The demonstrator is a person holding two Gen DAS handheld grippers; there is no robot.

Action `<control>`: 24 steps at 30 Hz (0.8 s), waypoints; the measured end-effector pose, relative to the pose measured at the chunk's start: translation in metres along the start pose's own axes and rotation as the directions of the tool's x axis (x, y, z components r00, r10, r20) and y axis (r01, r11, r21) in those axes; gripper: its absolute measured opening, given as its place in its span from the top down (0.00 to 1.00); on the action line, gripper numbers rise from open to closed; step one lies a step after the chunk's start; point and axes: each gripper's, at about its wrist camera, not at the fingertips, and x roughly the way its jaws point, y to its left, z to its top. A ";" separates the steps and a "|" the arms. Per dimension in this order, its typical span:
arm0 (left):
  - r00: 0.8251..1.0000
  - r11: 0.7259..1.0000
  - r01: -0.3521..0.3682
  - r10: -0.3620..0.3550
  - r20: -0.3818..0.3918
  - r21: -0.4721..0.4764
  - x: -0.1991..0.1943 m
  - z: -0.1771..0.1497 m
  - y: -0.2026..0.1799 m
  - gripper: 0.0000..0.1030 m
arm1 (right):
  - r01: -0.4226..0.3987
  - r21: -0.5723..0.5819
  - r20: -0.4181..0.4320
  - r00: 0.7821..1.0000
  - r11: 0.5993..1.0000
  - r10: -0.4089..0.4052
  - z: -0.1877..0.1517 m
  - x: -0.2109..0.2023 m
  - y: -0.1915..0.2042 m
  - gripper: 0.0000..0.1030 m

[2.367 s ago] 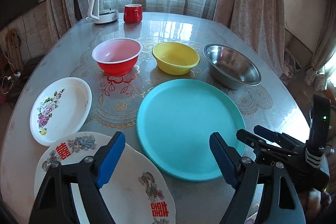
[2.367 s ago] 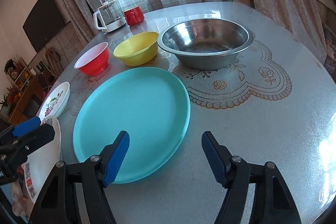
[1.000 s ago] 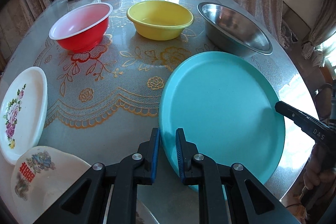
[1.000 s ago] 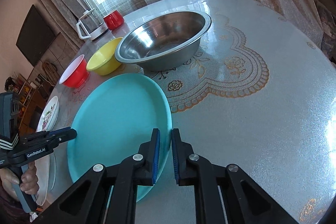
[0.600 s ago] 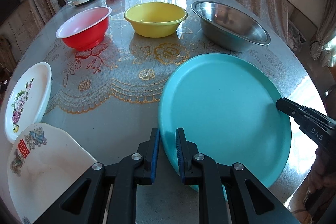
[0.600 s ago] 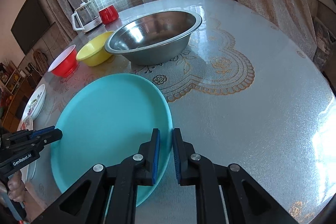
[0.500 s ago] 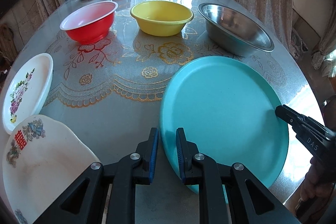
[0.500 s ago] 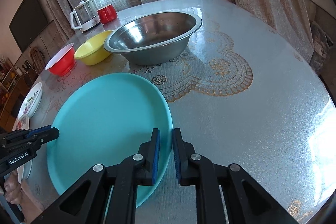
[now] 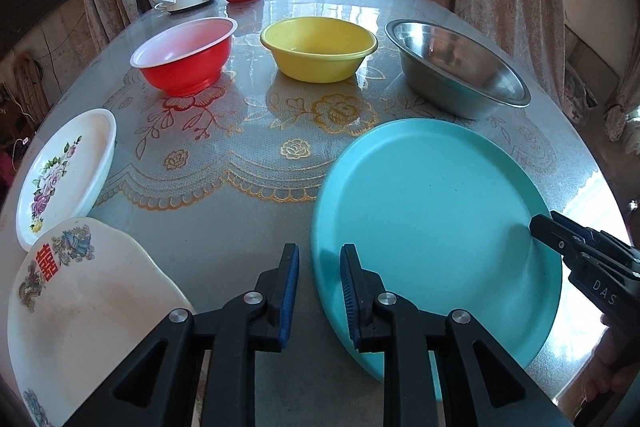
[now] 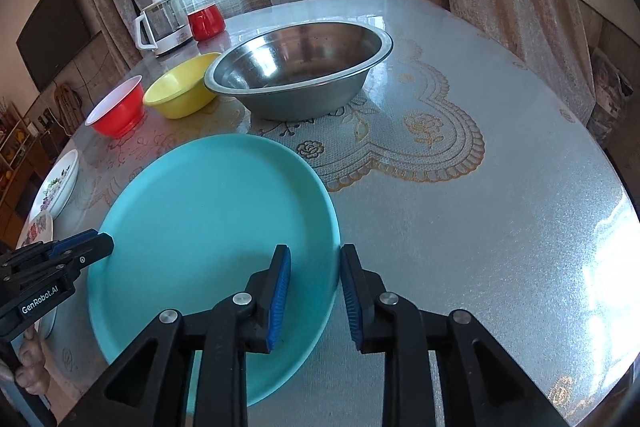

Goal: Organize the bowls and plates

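Both tongs, pressed onto the rim half a second ago, have parted. The counter (image 9: 224,227) carries the teal plate (image 9: 436,227) at lower right of the left view. The left tongs (image 9: 319,293) and right tongs (image 10: 315,293) are opening, each straddling opposite edges of the rim, pads clear. The steel bowl (image 10: 300,75) sits beyond, upper centre.
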 end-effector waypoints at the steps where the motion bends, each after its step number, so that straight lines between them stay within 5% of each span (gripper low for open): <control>1: 1.000 1.000 -0.002 0.002 0.004 -0.001 0.000 0.000 0.000 0.79 | 0.007 -0.004 0.001 1.000 1.000 -0.007 0.000 0.000 0.001 0.75; 24: 0.987 0.991 0.078 -0.061 0.150 -0.108 -0.070 -0.026 0.064 0.82 | 0.080 0.009 -0.010 0.997 0.997 -0.080 0.006 0.000 0.005 0.69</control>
